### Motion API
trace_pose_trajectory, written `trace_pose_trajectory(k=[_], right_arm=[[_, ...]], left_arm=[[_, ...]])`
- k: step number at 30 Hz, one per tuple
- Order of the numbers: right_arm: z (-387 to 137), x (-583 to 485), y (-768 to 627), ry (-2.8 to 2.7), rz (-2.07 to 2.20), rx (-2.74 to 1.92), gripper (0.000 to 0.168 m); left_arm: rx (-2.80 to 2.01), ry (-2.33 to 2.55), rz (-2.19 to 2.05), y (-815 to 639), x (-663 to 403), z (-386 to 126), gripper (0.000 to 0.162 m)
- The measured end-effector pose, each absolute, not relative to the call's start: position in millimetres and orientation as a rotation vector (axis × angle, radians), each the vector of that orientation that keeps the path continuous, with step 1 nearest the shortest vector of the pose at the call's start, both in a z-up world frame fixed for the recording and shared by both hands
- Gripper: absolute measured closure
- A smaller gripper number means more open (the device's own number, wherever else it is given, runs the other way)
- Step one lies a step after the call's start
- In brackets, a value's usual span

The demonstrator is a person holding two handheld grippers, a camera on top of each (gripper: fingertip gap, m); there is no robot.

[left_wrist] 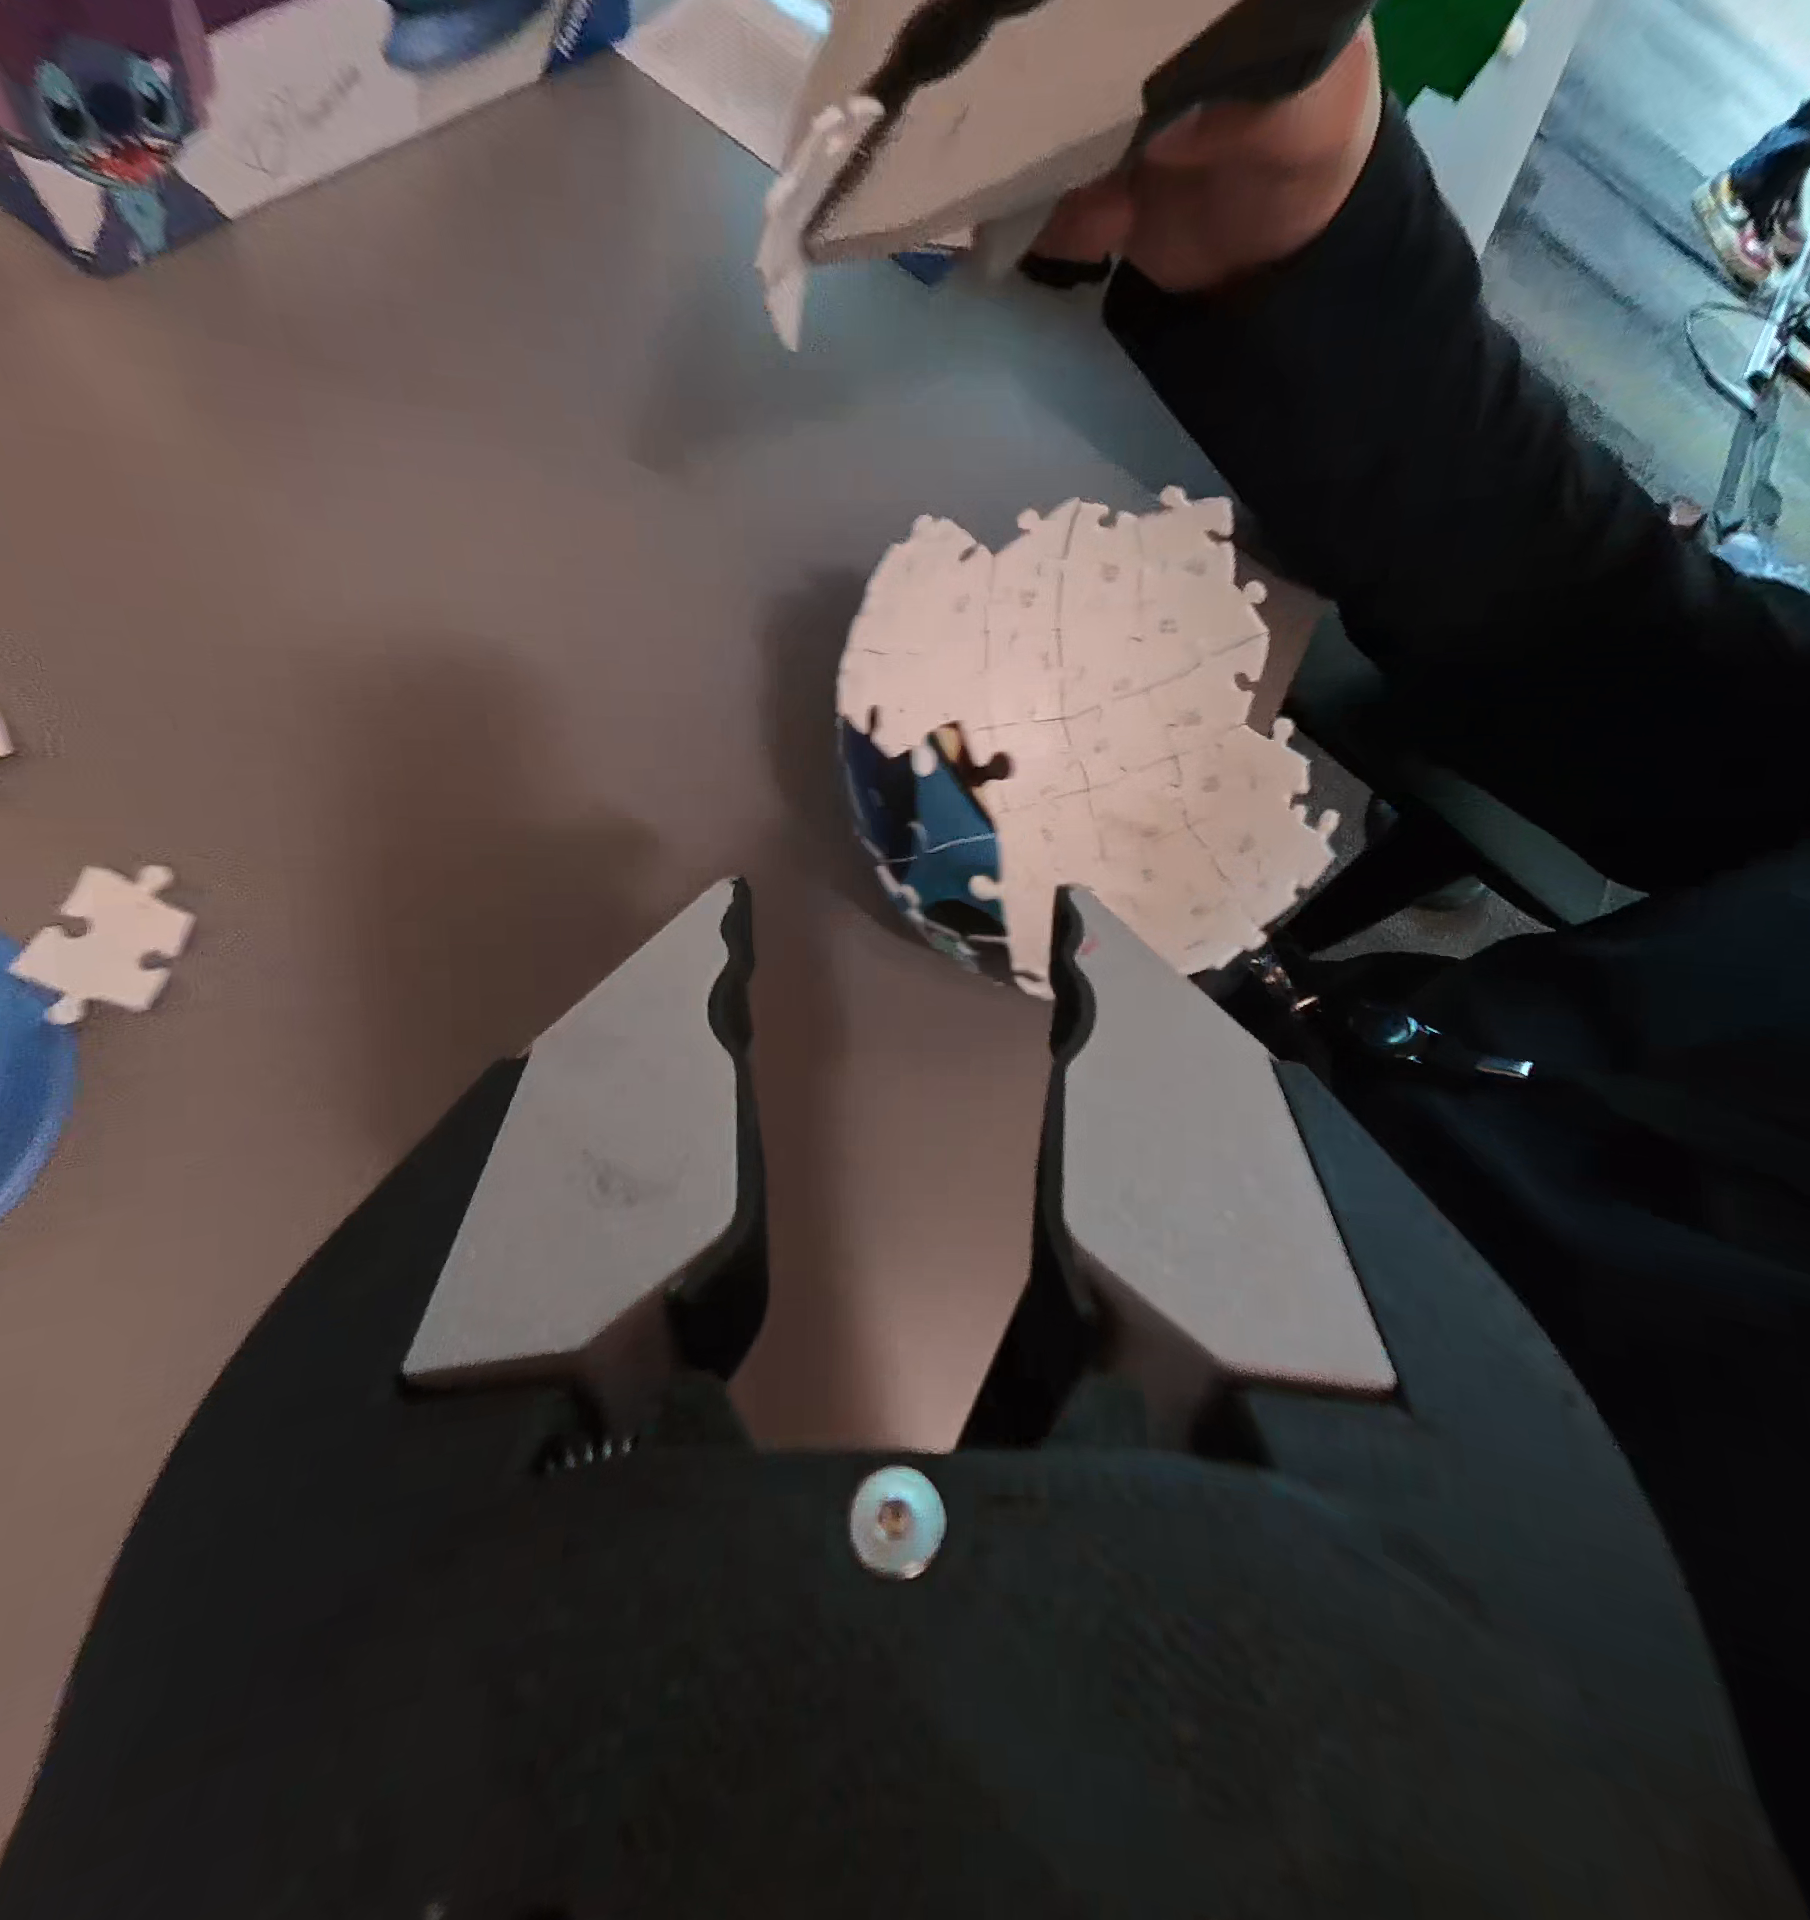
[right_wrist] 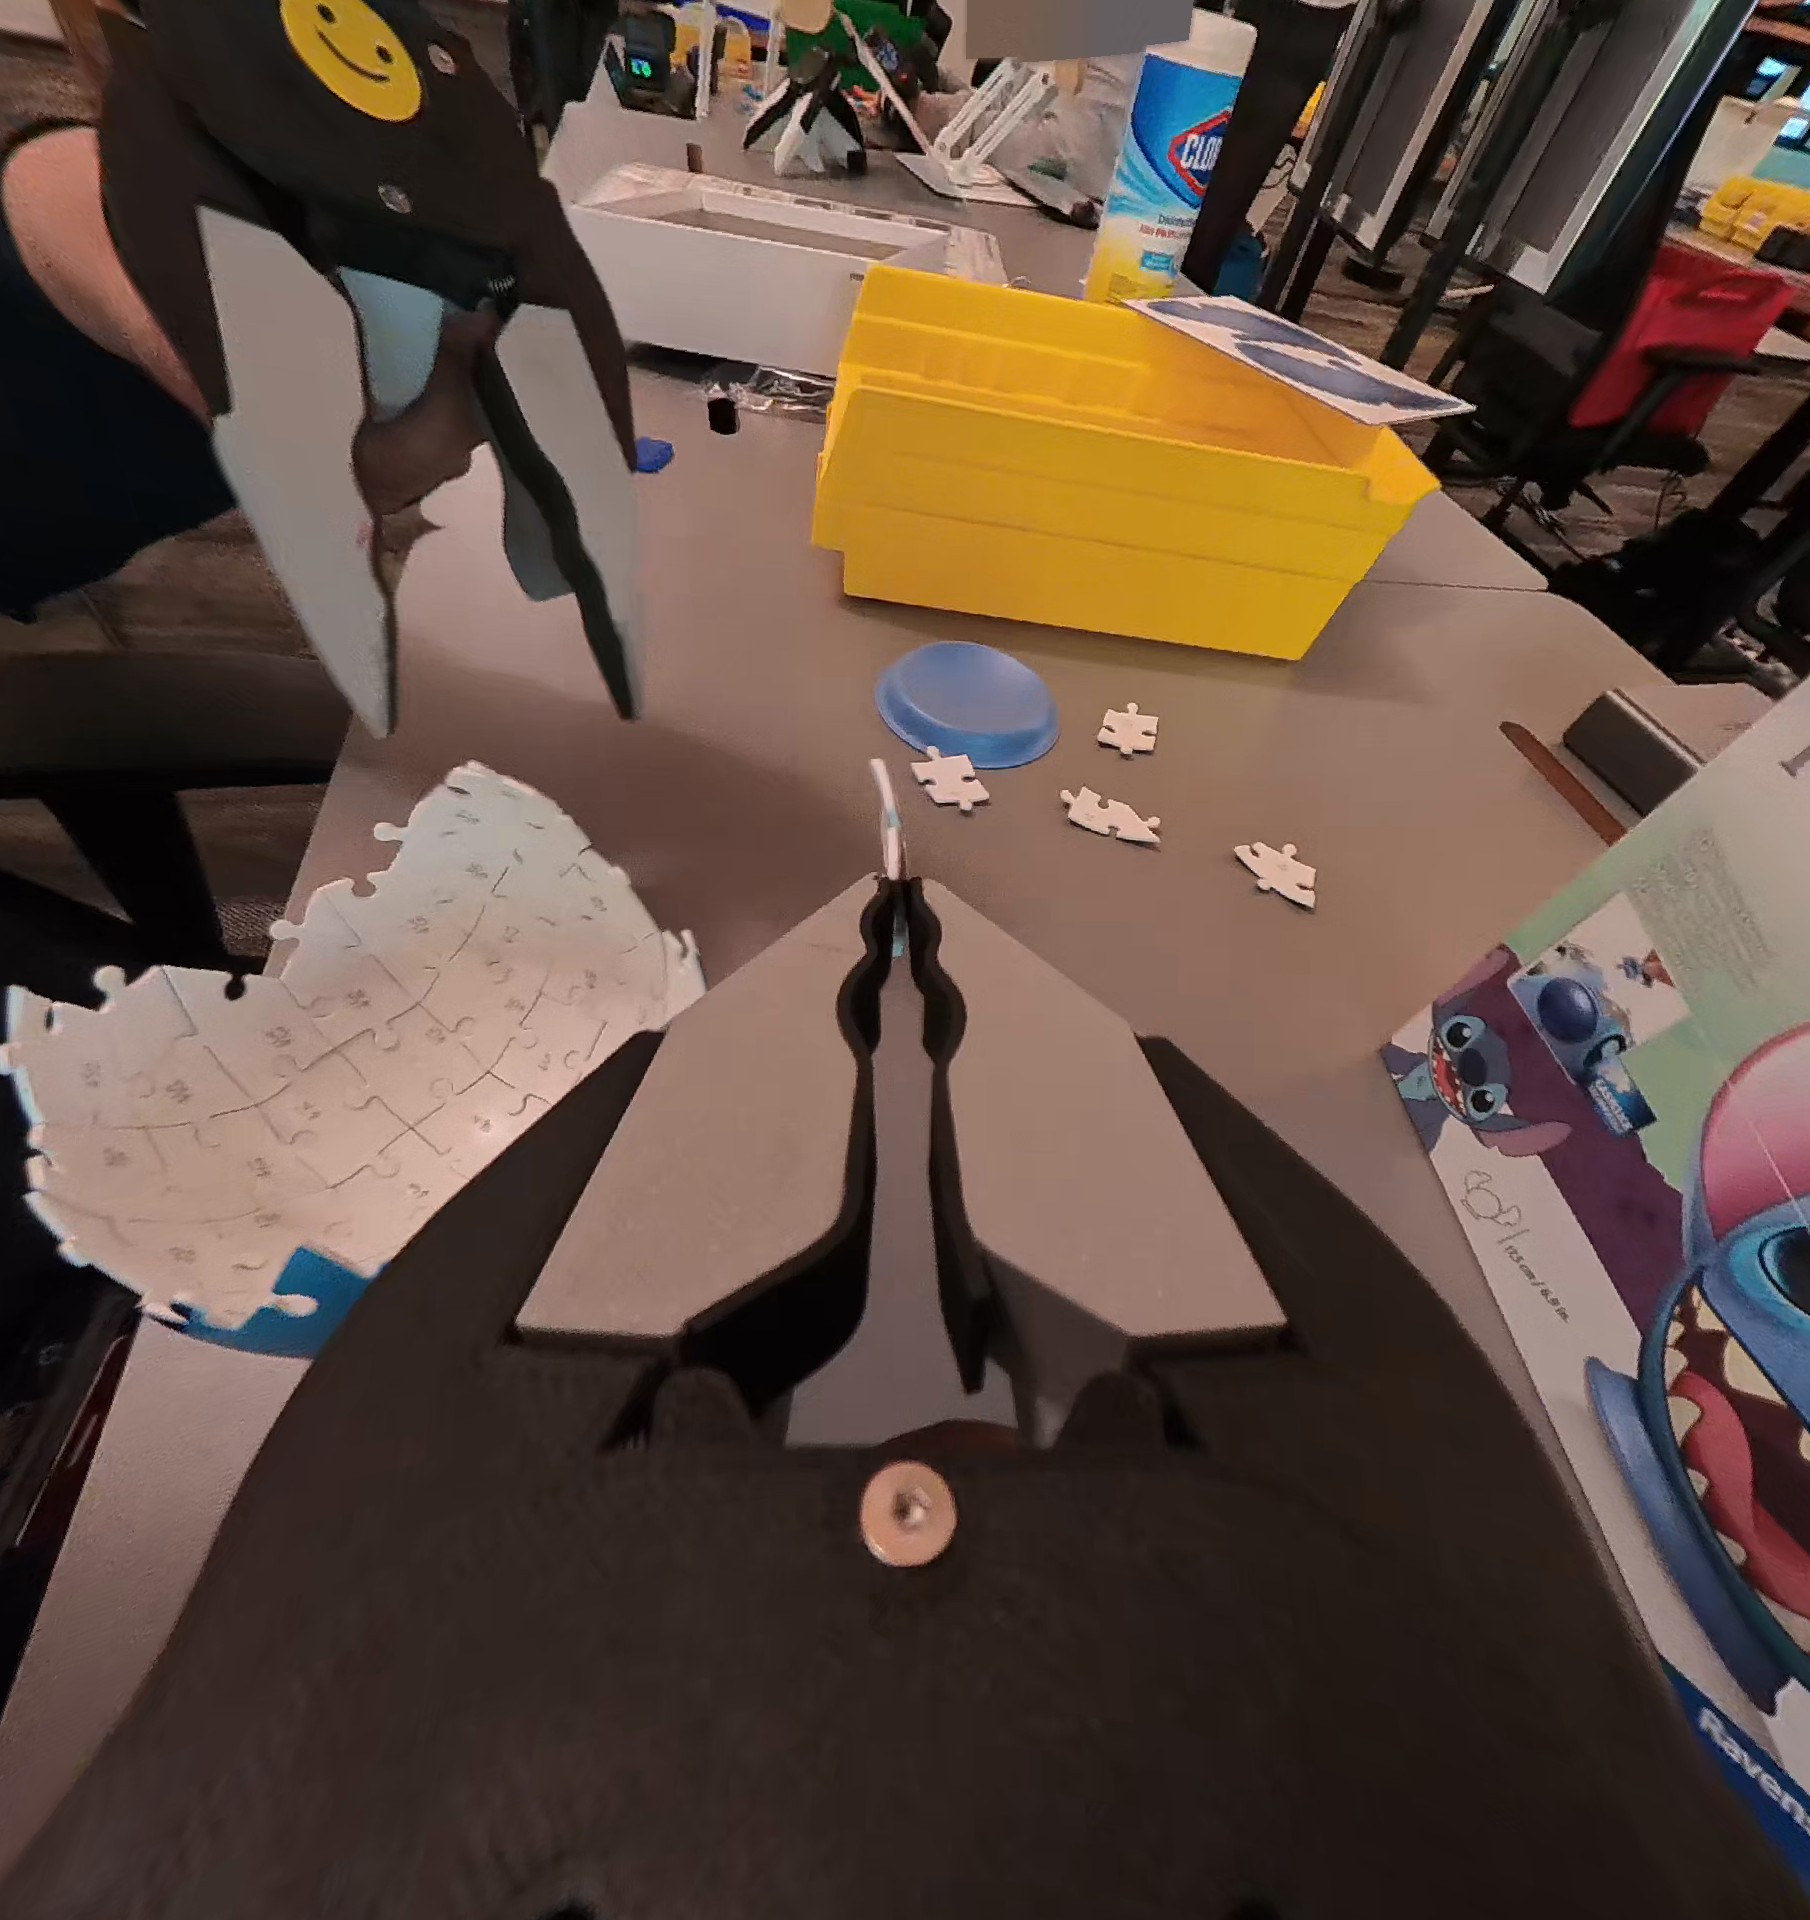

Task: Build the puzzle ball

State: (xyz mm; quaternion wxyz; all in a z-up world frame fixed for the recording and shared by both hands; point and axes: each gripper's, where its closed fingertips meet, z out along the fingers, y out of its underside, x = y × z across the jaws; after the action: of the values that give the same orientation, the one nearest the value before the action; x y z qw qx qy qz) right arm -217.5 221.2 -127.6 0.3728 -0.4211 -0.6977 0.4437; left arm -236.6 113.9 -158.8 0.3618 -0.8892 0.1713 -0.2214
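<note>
Right gripper (right_wrist: 898, 896) sits nearest in its own view, fingers pressed together, pinching a curved puzzle piece (right_wrist: 888, 821) edge-on at the tips; piece sticks up past the tips, white w/ a blue edge. Half-built puzzle ball (right_wrist: 340, 1049), an open shell w/ white inside facing up and blue outer face at its lower rim, lies at the near left edge of the grey table (right_wrist: 1244, 966), just left of the right gripper, partly behind its body. Left gripper (left_wrist: 901, 914) is spread, nothing between the fingers; ball is just beyond and right of its right fingertip. Four loose pieces (right_wrist: 1109, 816) and a blue dish (right_wrist: 968, 701) lie mid-table, well beyond the pinched piece; yellow bin (right_wrist: 1109, 499) behind them.
</note>
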Motion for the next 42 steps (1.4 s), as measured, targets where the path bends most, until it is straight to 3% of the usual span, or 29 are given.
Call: trace_pose_trajectory(k=[7,12,28,42], right_arm=[[-121.6,-214.4,222.8,-1.762,1.149,-1.077,0.168],[-119.6,-212.9,219.7,-1.768,1.15,-1.06,0.168],[-122.3,-214.4,217.2,-1.779,1.198,-1.08,0.168],[-128.4,-206.3,185.8,-1.925,1.297,-0.983,0.168]], left_arm=[[-2.333,0.418,-0.518,125.1,-217.8,-167.6,0.109],[-2.373,0.44,-0.492,131.8,-214.3,-179.7,0.125],[-2.358,0.432,-0.435,132.0,-227.4,-174.0,0.124],[-2.43,0.51,-0.363,148.6,-230.4,-185.2,0.136]])
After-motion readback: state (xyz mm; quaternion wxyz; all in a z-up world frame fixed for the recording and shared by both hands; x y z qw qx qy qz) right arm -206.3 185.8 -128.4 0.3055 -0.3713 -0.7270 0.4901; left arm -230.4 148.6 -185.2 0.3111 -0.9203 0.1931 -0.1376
